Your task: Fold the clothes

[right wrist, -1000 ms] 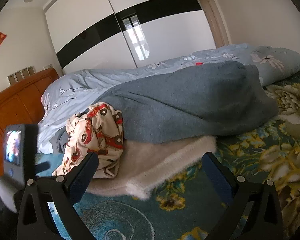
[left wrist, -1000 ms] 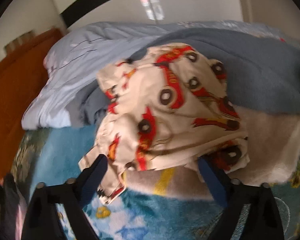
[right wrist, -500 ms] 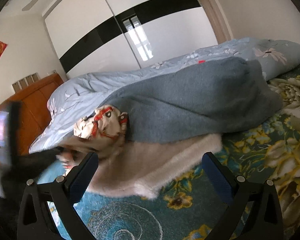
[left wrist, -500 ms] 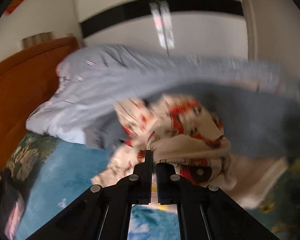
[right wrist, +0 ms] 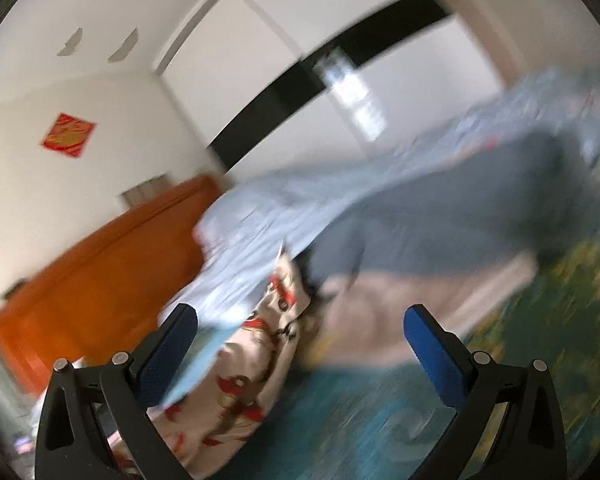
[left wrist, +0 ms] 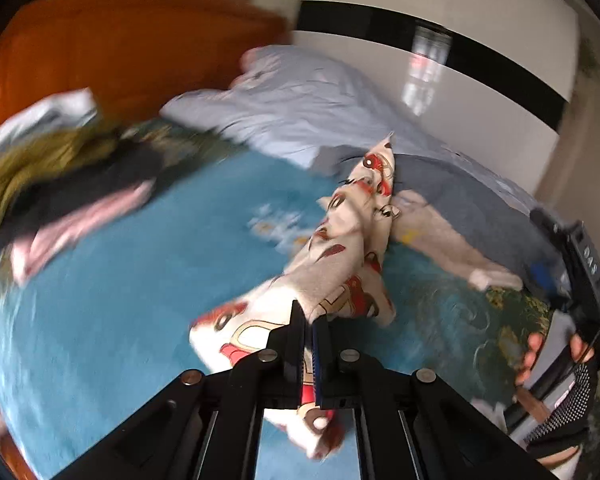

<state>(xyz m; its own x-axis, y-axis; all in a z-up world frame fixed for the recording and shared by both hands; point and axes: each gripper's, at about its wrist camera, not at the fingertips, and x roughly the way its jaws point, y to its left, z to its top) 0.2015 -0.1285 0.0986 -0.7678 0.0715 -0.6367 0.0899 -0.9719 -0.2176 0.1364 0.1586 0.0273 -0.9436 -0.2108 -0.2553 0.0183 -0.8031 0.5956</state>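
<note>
Left tongs [left wrist: 309,322]: clamped on an edge of the car-print garment [left wrist: 342,256], which is pinched between the closed fingers.
Right tongs [right wrist: 300,344]: fingers wide apart, nothing between them; the garment shows just beyond the left finger.
Car-print garment: cream cloth with red cars, drawn out in a long rope from the left tongs across the bed [left wrist: 140,280]; its far end lies beside the grey blanket [left wrist: 460,192].
Pale fleece [left wrist: 440,240]: just past the garment's far end, under the grey blanket's edge.
Clothes pile [left wrist: 52,184]: well apart from the garment, towards the headboard [left wrist: 120,48].
Duvet [left wrist: 300,108]: light blue, beyond the garment's far end, against the wardrobe wall.
Step in hand: by my reading, pulling the garment clear onto the open sheet; no fold made.
Next move: the right tongs likely need a second edge or corner, so the cloth can be spread flat. Both views are blurred.
</note>
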